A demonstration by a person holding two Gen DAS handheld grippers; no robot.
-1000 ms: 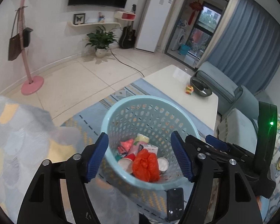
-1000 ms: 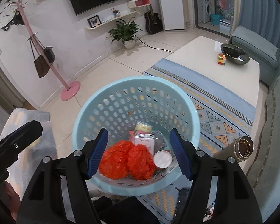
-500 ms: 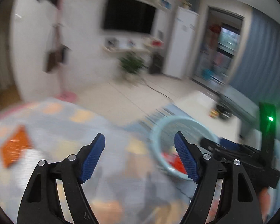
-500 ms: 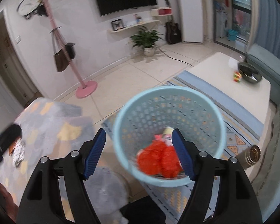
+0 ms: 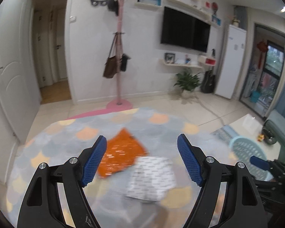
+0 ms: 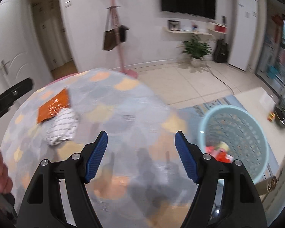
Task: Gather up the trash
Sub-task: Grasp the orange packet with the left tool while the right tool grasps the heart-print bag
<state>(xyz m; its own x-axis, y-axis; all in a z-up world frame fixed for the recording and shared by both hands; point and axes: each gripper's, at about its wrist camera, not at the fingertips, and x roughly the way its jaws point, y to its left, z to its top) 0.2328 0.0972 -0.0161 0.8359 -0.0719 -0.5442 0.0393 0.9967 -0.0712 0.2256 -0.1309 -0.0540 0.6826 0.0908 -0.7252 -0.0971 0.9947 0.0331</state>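
Hovering over the round table (image 5: 47,148) with its scale-pattern cloth, the left gripper (image 5: 142,161) has its blue pads spread wide and nothing between them. Framed in that gap lie the two pieces still to be collected: an orange foil packet (image 5: 121,155) lying flat, and a crumpled white printed wrapper (image 5: 152,178) touching its near corner and overlapping it slightly. The right gripper (image 6: 141,156) is released too, jaws apart over bare cloth, with that pair of items well off to its left side, the orange packet (image 6: 54,106) and the white wrapper (image 6: 63,126). The pale blue basket (image 6: 235,136) stands on the floor just beside the table, on the right, already holding red and yellow scraps.

Both pieces look featherlight. The foil packet is thin, glossy and probably slick; lying flat, it offers little to bite, so the raised corner or an edge looks like the best place to pinch, perhaps after sliding one pad under it. The white wrapper is soft and rumpled, so its puffed-up middle fold should squash easily into the pads and hold. Neither looks fragile. The left gripper seems the better placed to go for either one. Motion blur hides finer detail on both.
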